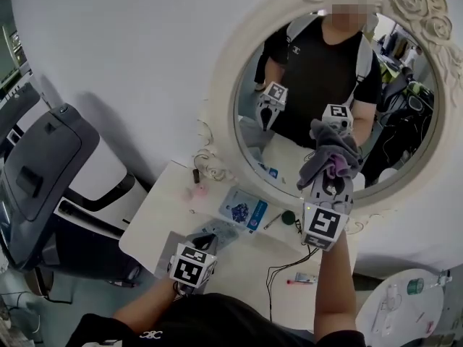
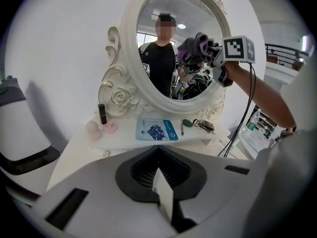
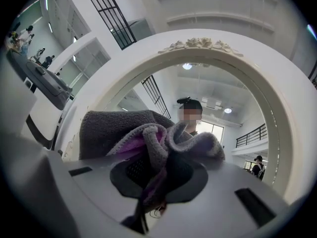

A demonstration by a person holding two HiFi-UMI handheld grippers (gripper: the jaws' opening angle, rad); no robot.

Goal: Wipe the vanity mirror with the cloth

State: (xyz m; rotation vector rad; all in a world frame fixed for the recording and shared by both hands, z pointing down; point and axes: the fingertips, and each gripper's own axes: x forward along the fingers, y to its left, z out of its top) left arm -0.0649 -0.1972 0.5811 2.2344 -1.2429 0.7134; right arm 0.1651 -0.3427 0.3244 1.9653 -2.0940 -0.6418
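Cloth (image 1: 330,157), grey and purple, bunched and clamped in right gripper (image 1: 330,181), raised to the lower glass of vanity mirror (image 1: 405,121). Left gripper (image 1: 207,238) has its jaws closed together with nothing between them, low over front edge of counter (image 1: 166,223), well apart from mirror.
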